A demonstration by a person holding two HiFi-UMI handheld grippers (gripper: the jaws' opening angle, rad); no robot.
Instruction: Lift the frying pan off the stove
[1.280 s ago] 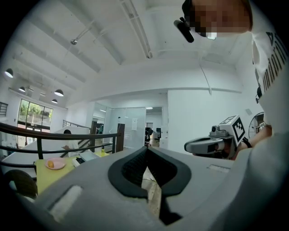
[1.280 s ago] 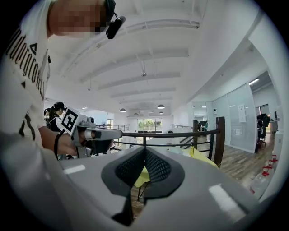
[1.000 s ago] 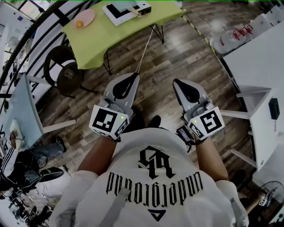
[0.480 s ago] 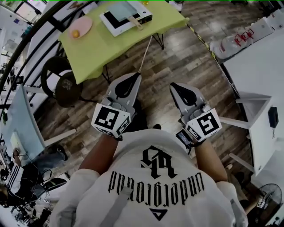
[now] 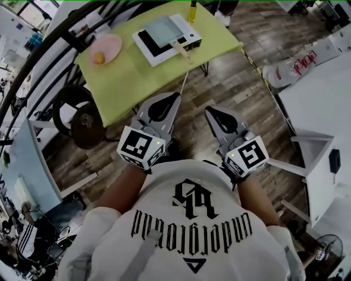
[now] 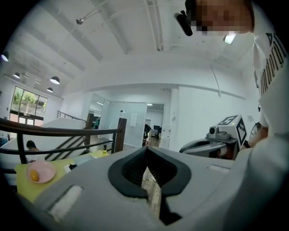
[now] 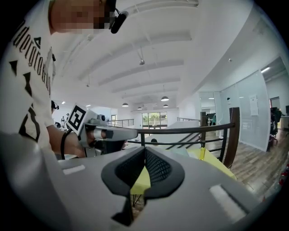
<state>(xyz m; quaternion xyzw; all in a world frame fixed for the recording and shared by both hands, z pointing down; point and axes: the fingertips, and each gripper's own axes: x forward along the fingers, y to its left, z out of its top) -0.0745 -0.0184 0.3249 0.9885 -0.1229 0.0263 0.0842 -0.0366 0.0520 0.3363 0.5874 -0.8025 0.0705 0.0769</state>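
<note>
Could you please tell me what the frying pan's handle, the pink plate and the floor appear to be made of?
The frying pan's handle: probably wood, matte; pale tan beside the grey-blue pan.
The pink plate: plastic or glazed ceramic; smooth, even colour, too small to settle.
The floor: wood or wood-look planks, faint sheen; grain and seams show.

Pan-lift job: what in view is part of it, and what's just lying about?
Job:
- frying pan, on the stove
- left gripper and right gripper, jaws shut, empty

Lying about:
- pink plate with a small orange thing
- yellow bottle
- chair
</note>
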